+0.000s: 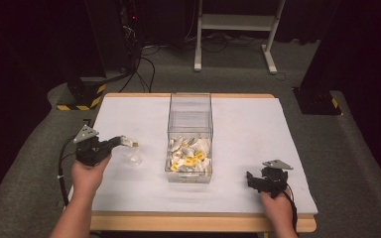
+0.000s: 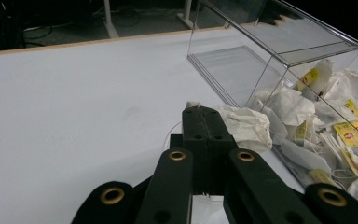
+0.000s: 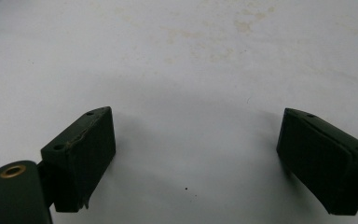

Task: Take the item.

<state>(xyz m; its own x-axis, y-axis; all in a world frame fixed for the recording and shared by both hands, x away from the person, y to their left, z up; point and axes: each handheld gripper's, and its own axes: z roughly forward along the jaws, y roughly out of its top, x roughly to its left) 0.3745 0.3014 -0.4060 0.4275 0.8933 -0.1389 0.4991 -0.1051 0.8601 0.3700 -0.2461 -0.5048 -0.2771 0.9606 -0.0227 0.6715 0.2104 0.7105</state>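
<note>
White matte table – left gripper pinching crinkled paper tea bag.

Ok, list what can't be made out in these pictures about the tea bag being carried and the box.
- Tea bag in the left gripper, left gripper view: the shut jaws cover its near part; whether it has a tag cannot be told.
- Same tea bag, high view: too small for detail.
- Clear box, left gripper view: cut off by the right edge.
- Tea bag tags, high view: print too small to read.
- Right gripper, right gripper view: open over bare table.
</note>
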